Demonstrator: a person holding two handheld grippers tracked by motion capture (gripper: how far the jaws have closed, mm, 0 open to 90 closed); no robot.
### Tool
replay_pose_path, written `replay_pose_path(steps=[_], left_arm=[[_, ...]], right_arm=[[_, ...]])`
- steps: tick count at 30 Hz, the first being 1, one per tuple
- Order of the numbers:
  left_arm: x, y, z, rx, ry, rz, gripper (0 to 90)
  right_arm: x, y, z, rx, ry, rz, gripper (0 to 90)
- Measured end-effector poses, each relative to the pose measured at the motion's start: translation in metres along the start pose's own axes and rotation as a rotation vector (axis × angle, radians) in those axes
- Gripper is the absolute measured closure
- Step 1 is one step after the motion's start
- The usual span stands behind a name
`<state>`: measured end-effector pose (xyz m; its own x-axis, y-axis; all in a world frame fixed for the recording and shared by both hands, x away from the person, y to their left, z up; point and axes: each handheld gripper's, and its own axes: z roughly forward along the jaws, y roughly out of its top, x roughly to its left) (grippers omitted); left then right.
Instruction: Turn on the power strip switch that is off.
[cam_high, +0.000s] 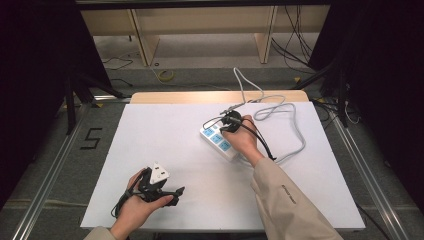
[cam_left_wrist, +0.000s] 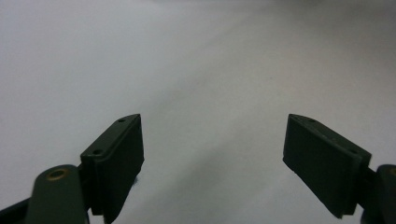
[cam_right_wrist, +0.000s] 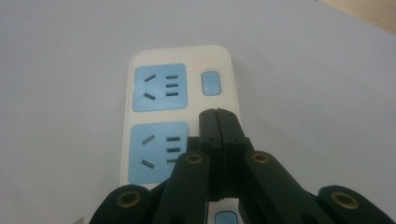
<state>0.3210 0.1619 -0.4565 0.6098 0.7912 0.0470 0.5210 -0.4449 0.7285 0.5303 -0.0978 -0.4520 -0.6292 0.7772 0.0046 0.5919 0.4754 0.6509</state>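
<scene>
1. We see a white plastic power strip with pale blue socket faces (cam_high: 218, 142) lying flat on the white table sheet (cam_high: 165, 130), right of the middle and set at a slant. Its grey cable (cam_high: 295, 131) loops away toward the far right corner.

2. Our right gripper (cam_right_wrist: 217, 116) is over the strip with its two black jaws pressed together, nothing held between them. In the right gripper view the joined tips sit on or just above the strip's right margin, level with the second socket, with a small blue rocker button (cam_right_wrist: 209, 83) just beyond them. We cannot tell whether the tips touch the plastic.

3. Our left gripper (cam_high: 172, 195) rests near the front left of the sheet, well apart from the strip. Its jaws stand wide apart over bare sheet in the left gripper view.

4. We judge the work in hand to be pressing a switch with the closed tips.

5. Handling: the strip looks rigid and fairly light, with a smooth, hard shell that could skate on the sheet under a sideways push. The cable looks springy enough to tug it round.

6. A press should go straight down on the button. If the strip must be steadied or lifted, we would take it across its long edges near the middle, clear of the sockets and buttons.
</scene>
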Motion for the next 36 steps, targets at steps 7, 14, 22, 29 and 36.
replay_pose_path(steps=[7,14,22,29,36], left_arm=[[0.0004,-0.0001,-0.0002,0.000,0.000,0.001,20.0],[0.0001,-0.0002,-0.0003,0.000,0.001,-0.001,20.0],[-0.0001,-0.0001,-0.0001,-0.001,0.000,0.002,20.1],[-0.0008,0.0000,0.0001,-0.001,0.000,0.001,20.1],[-0.0010,-0.0002,0.0003,-0.004,-0.001,0.000,20.1]], right_arm=[[0.0005,0.0012,0.0008,0.009,-0.006,-0.006,90.0],[-0.0008,0.0011,0.0017,0.022,0.001,0.017,90.0],[0.0000,0.0032,0.0020,0.037,-0.004,0.013,90.0],[0.0025,0.0037,0.0023,0.043,-0.020,-0.007,90.0],[0.0043,0.0053,0.0025,0.057,-0.031,-0.019,90.0]])
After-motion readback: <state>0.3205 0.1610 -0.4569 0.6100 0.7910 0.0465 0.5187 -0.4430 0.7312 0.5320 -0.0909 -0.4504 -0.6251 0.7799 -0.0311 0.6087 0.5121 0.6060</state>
